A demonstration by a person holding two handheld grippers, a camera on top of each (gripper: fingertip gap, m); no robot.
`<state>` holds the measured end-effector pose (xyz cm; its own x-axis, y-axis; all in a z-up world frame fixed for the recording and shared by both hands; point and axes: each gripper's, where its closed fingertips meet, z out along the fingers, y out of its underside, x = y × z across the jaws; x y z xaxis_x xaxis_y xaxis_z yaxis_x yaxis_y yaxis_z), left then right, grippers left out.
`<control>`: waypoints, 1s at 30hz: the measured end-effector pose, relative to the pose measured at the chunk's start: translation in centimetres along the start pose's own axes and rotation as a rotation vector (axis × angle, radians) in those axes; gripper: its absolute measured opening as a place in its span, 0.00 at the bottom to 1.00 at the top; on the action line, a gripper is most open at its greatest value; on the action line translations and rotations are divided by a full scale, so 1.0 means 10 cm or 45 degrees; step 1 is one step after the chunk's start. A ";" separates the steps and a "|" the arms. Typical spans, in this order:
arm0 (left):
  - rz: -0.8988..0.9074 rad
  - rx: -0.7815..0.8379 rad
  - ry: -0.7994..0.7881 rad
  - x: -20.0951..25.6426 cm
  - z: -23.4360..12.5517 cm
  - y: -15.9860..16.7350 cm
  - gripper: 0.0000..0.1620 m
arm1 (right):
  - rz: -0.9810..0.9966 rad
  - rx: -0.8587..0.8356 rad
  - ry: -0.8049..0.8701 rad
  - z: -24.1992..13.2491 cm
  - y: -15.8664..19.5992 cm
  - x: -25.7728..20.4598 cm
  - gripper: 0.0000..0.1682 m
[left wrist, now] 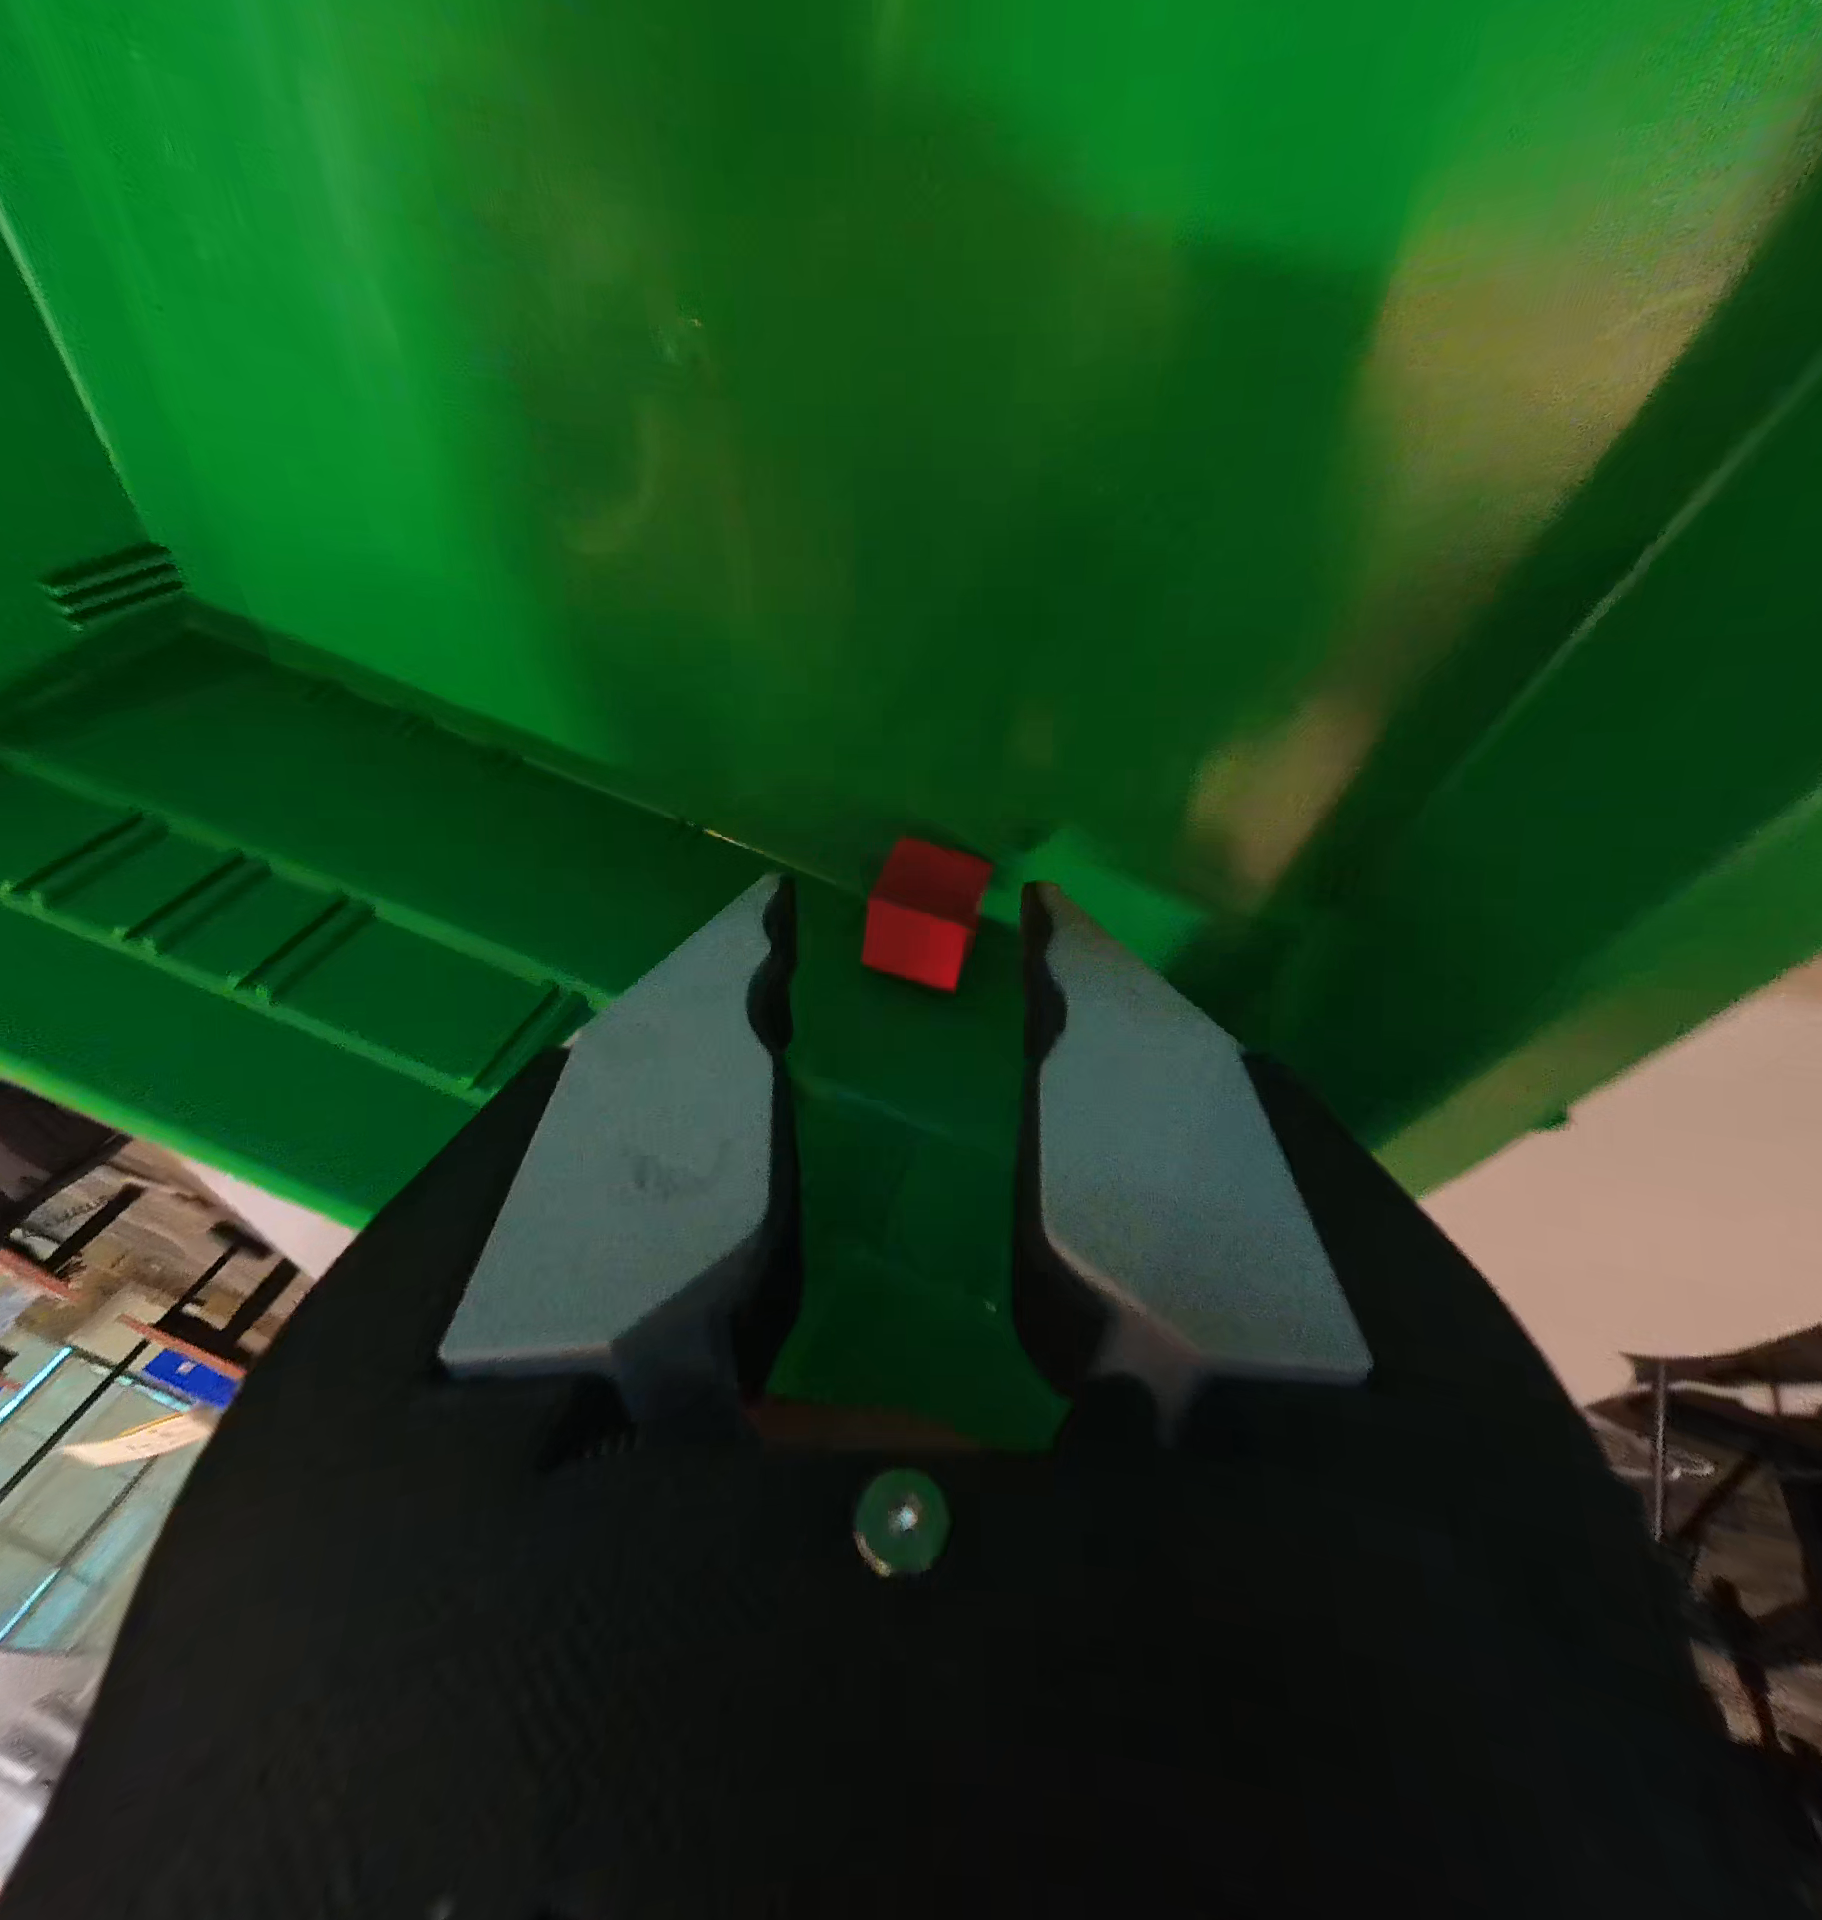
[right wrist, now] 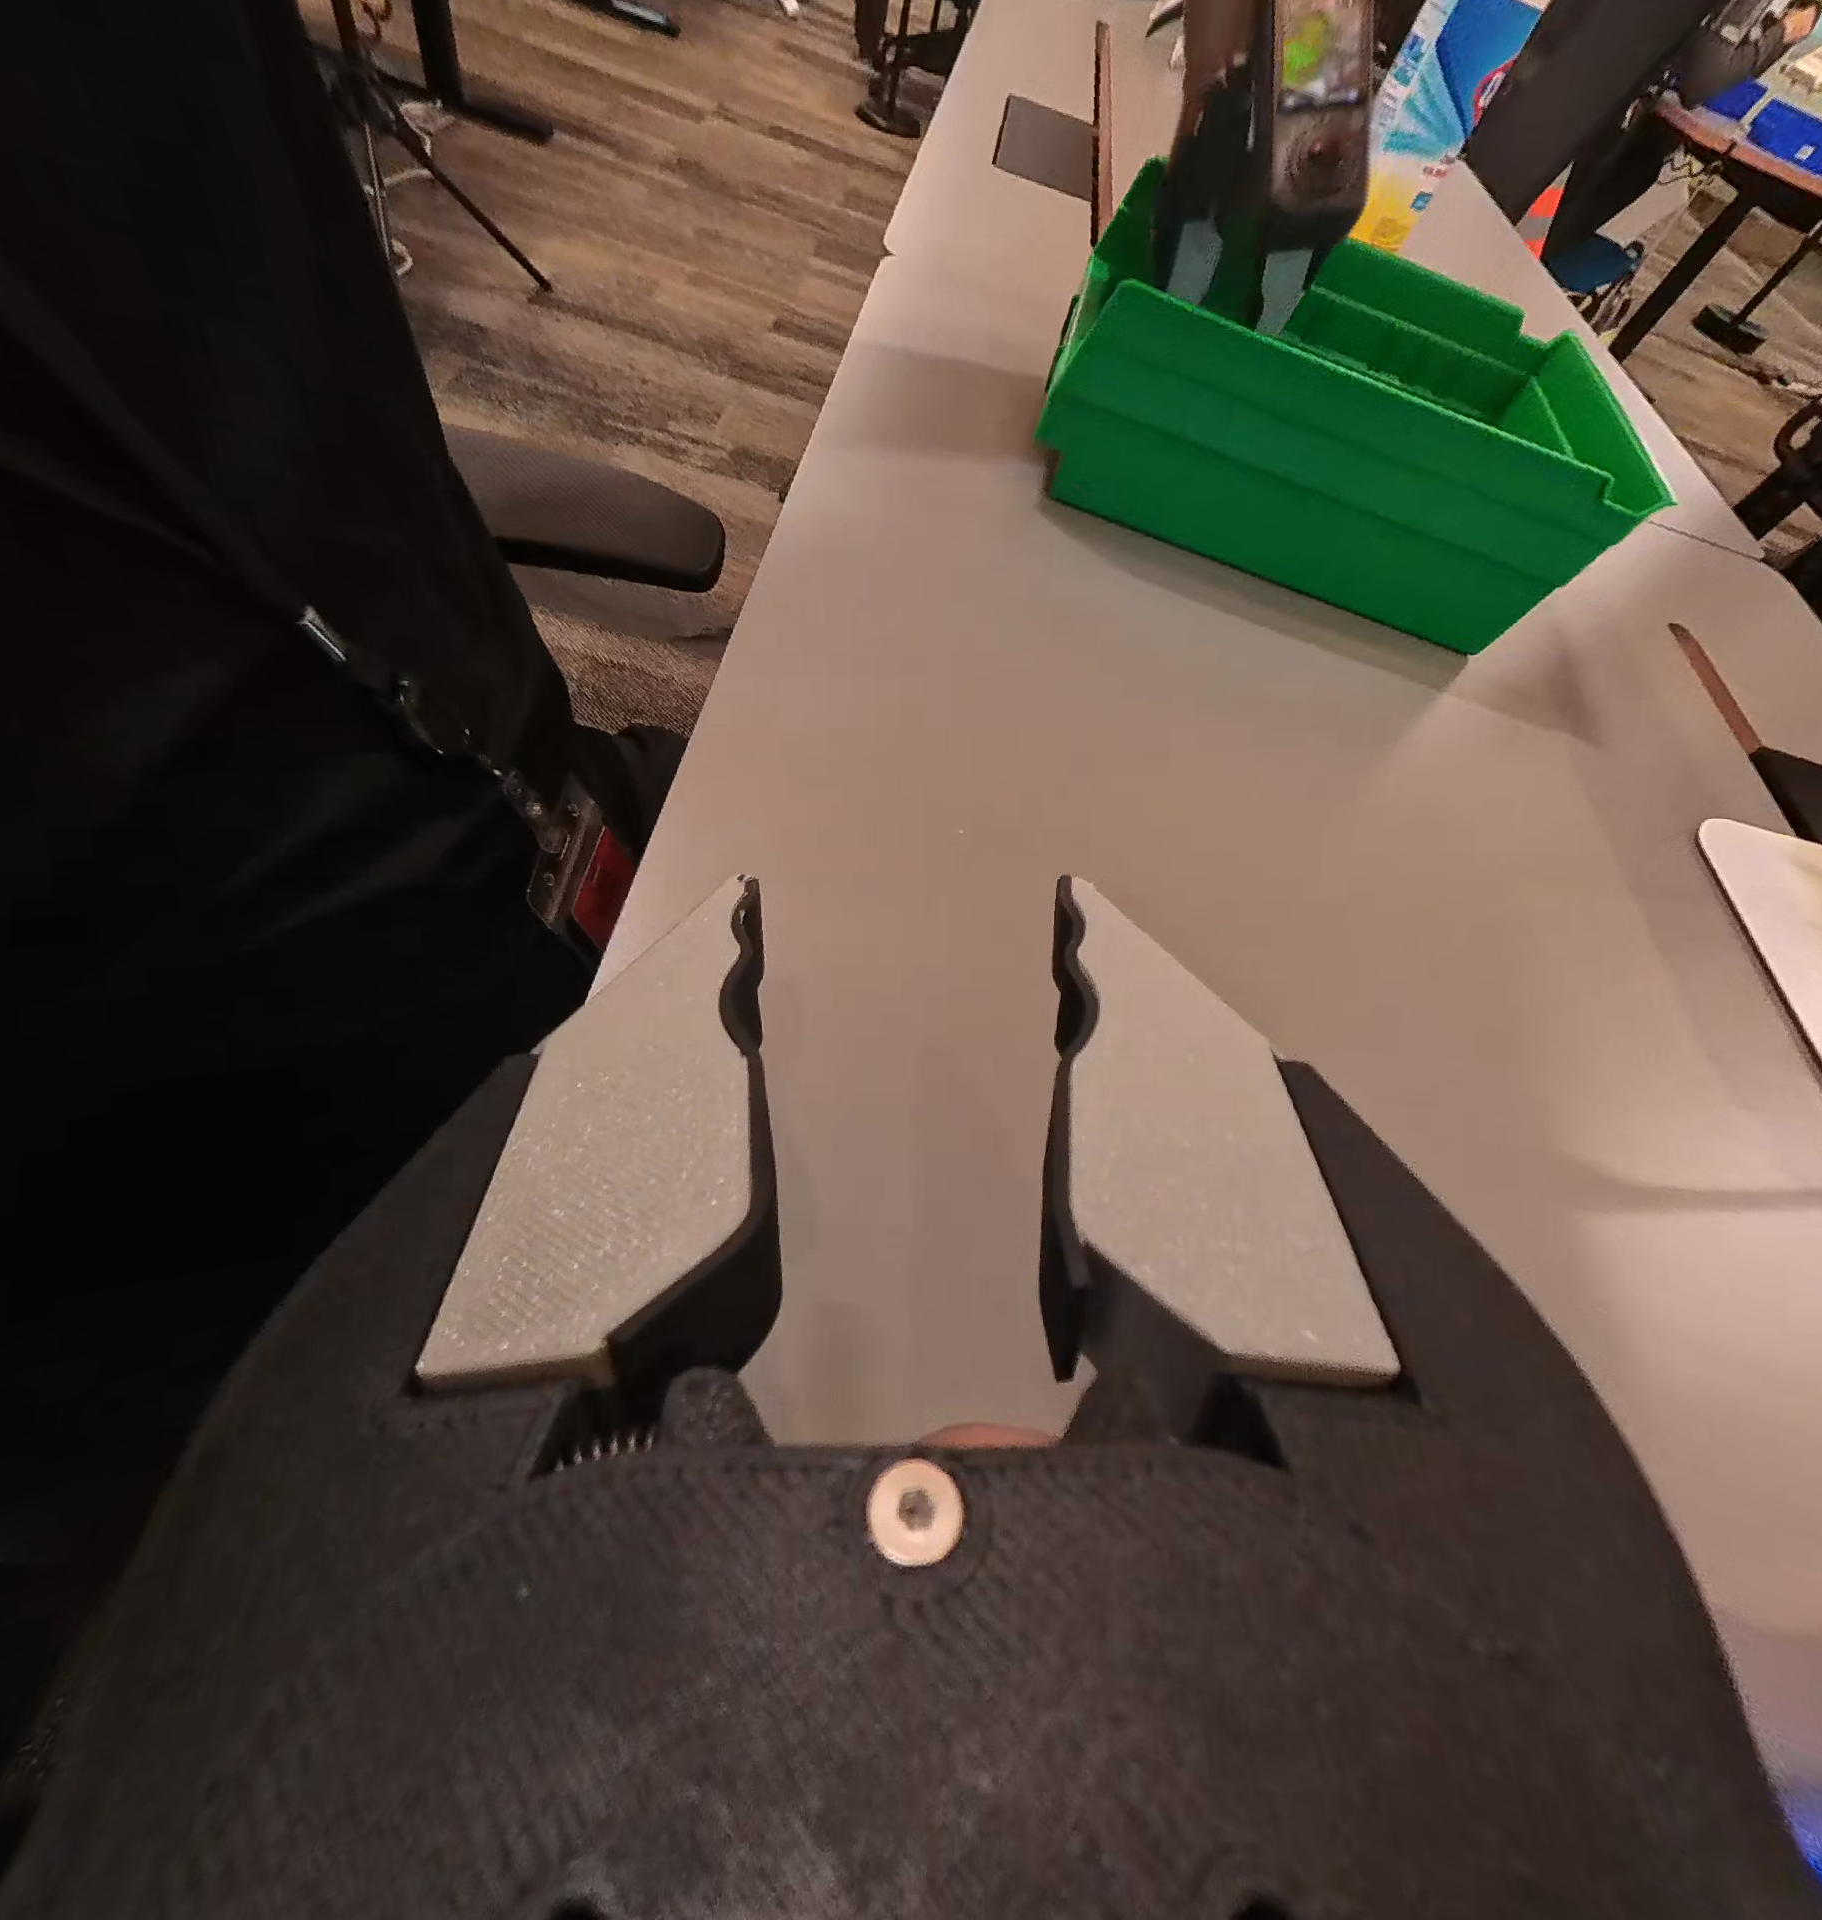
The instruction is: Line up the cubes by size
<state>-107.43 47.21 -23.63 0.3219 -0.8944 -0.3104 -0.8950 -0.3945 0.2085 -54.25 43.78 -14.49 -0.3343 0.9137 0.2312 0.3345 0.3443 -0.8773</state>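
Cube (left wrist: pixel 922 925), small and red, lies on the bin (left wrist: pixel 263 883) floor at frame centre of the left wrist view, just ahead of the left gripper (left wrist: pixel 907 896) and between its tips, untouched. Jaws stand apart, wider than the cube, holding nothing. I judge a short push forward would bracket it. Right gripper (right wrist: pixel 907 899), low in its own view, hangs over bare table (right wrist: pixel 1198 831), jaws wide and empty, well apart from the bin.

A long grey tabletop (right wrist: pixel 990 727) carries a green bin (right wrist: pixel 1333 488) toward its far end and a pale flat board (right wrist: pixel 1790 935) at the right edge.
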 end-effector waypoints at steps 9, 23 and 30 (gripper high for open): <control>0.121 -0.225 0.076 0.04 0.13 0.14 0.11 | -0.001 0.067 -0.003 -0.12 -0.11 -0.14 0.30; 0.080 0.650 -0.400 -0.12 -1.31 -1.01 0.11 | 0.263 0.259 -0.016 0.16 -0.34 -0.09 0.31; 0.253 1.419 -0.619 0.50 -2.60 -2.09 0.11 | 0.786 0.669 -0.095 0.47 -0.86 0.52 0.29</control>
<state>-79.07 45.54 -5.47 0.2150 -0.6527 -0.7265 -0.7667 0.3479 -0.5395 -63.02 44.55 -7.78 -0.2886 0.8828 -0.3708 0.0268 -0.3796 -0.9247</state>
